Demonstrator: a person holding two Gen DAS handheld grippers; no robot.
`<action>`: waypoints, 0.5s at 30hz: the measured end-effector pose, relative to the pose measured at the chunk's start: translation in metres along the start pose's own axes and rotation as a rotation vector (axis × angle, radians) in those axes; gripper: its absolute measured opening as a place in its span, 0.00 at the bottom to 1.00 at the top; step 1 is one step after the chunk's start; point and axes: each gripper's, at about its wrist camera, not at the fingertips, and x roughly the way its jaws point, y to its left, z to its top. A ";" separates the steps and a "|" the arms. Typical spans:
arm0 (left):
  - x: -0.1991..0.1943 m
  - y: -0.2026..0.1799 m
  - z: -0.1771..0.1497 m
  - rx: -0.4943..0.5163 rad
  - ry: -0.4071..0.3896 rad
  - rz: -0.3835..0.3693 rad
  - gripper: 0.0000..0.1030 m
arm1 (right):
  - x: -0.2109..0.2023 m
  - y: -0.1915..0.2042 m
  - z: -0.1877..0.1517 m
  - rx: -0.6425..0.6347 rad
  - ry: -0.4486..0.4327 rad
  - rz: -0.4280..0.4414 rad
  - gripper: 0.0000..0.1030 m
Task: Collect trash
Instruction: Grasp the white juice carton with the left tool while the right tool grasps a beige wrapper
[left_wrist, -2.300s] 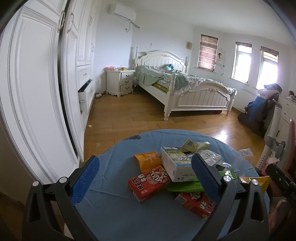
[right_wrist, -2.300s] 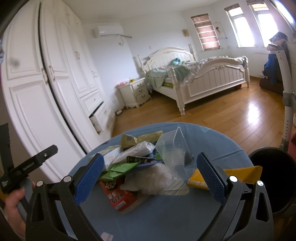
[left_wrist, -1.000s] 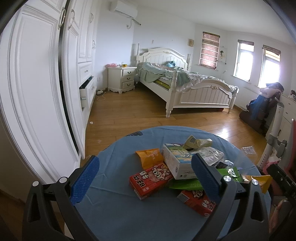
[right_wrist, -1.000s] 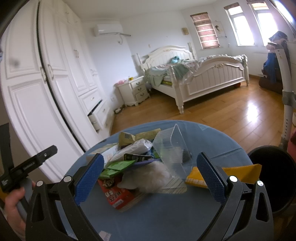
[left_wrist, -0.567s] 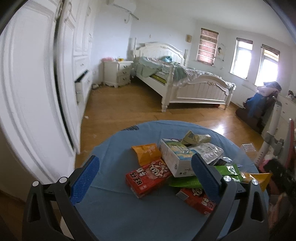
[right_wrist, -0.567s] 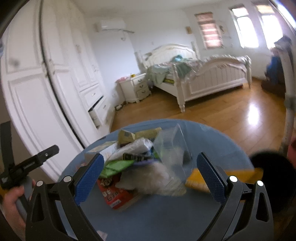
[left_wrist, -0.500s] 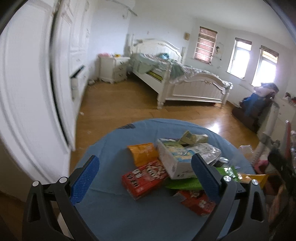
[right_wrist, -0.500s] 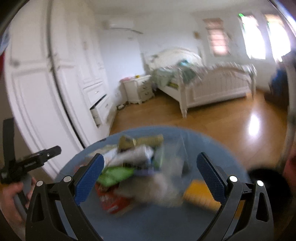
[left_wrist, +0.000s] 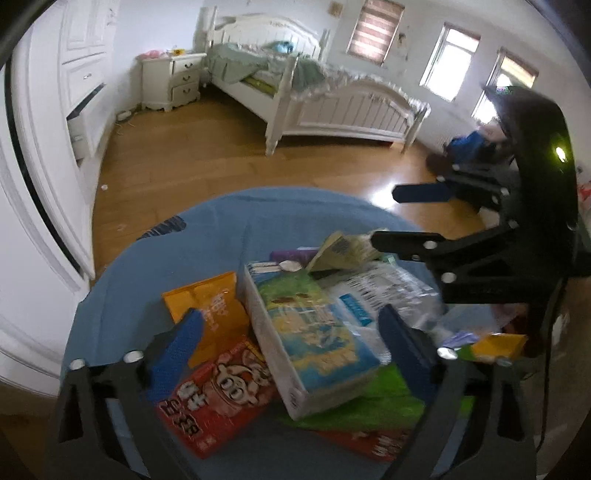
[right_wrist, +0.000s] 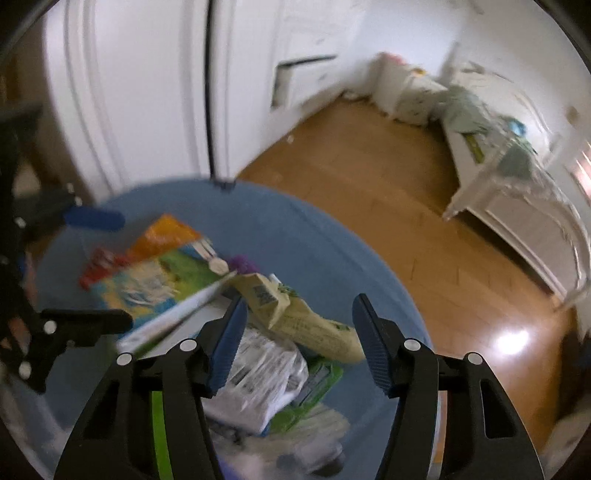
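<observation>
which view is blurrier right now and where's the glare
Right wrist view: heavily motion-smeared, the white wardrobe and round blue-clothed table soft, glare on the wooden floor at right. Left wrist view: sharper, mild blur; floor glare beside the white bed.

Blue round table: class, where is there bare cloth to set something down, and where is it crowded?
Free: the blue table far-left arc beyond the orange packet, and the far rim past the beige carton. Crowded: the middle, around the white box, red box and crinkled bag.
</observation>
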 end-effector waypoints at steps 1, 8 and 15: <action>0.004 0.002 -0.001 -0.008 0.022 0.001 0.78 | 0.004 0.000 0.006 -0.018 0.003 0.014 0.55; 0.020 0.010 -0.003 -0.017 0.085 -0.084 0.63 | 0.045 0.020 0.028 -0.124 0.156 0.088 0.55; 0.021 0.017 -0.006 -0.022 0.080 -0.137 0.51 | 0.061 0.045 0.027 -0.142 0.241 0.099 0.26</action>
